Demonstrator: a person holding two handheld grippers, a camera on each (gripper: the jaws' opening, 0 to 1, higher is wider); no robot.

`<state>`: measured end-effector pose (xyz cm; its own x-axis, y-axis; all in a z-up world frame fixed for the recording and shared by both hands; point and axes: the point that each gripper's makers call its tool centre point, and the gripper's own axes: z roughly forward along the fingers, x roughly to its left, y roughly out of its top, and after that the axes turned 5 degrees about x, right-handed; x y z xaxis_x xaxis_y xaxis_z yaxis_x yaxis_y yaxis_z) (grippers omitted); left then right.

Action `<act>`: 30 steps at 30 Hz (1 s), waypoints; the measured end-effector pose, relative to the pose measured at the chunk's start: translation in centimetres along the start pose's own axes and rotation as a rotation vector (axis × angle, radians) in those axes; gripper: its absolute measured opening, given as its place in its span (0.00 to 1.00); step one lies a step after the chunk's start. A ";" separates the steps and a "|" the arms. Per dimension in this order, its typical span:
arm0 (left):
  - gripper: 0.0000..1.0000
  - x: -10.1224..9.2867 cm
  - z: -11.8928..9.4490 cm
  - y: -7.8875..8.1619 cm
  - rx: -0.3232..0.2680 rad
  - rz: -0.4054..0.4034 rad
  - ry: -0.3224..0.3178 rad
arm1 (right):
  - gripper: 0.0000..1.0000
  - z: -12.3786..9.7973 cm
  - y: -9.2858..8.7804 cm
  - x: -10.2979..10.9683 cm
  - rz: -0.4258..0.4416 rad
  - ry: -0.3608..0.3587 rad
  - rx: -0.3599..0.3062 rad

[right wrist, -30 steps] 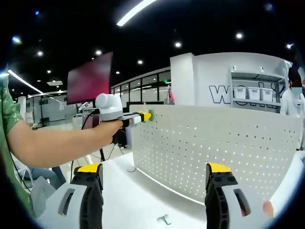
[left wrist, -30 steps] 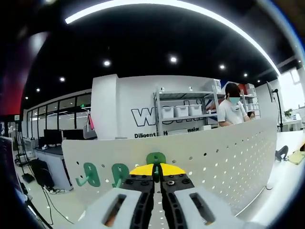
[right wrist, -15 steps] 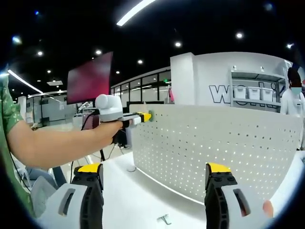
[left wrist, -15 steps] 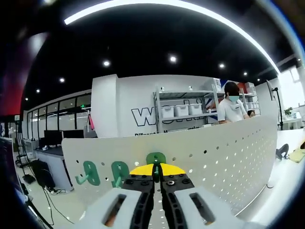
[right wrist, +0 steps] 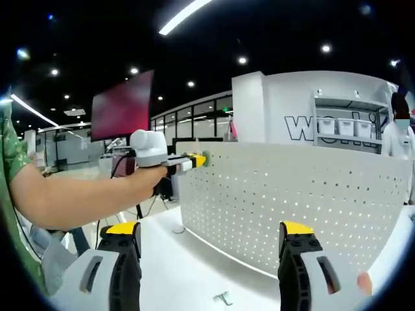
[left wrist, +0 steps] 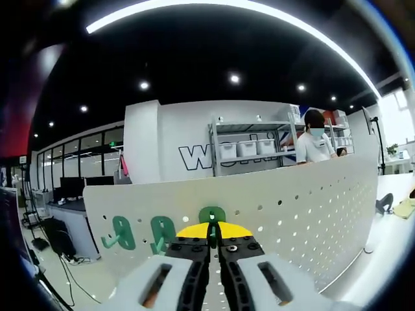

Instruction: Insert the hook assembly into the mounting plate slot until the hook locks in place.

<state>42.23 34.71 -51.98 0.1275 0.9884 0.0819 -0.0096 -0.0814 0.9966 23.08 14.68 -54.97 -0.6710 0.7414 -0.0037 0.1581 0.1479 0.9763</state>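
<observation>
Three green hooks (left wrist: 161, 233) sit on the white pegboard (left wrist: 311, 207). Left gripper (left wrist: 212, 241) clamps the third hook (left wrist: 212, 216); right gripper (right wrist: 211, 243) gapes wide.

An open-plan office-lab: glass-walled rooms (left wrist: 78, 152), desk monitors (left wrist: 71, 186), bin-stocked shelving (left wrist: 249, 152), wall lettering (right wrist: 318, 127).

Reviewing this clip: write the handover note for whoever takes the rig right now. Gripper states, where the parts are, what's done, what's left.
Left gripper: shut on the green hook, pressed up against the white perforated mounting plate near its top edge.
Right gripper: open, holding nothing, facing the plate from lower down.
Two other green hooks already hang on the plate beside the held one.
A small metal hook lies on the white table.
Done: two hooks mounted.
Left: I cannot tell if the held hook has locked; check that, then release.
</observation>
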 end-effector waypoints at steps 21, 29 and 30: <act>0.03 0.0 0.3 -0.1 0.003 0.036 0.007 | 0.89 0.1 -0.1 0.0 0.000 -0.002 0.005; 0.03 0.0 0.3 -0.1 0.001 0.049 0.026 | 0.89 0.0 -0.1 -0.1 -0.001 -0.005 0.005; 0.03 0.0 0.3 -0.1 0.001 0.049 0.027 | 0.89 0.0 -0.1 -0.1 -0.001 -0.005 0.005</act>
<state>42.54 34.65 -52.11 0.0996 0.9863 0.1311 -0.0143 -0.1304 0.9914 23.12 14.57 -55.04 -0.6672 0.7449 -0.0059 0.1611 0.1521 0.9751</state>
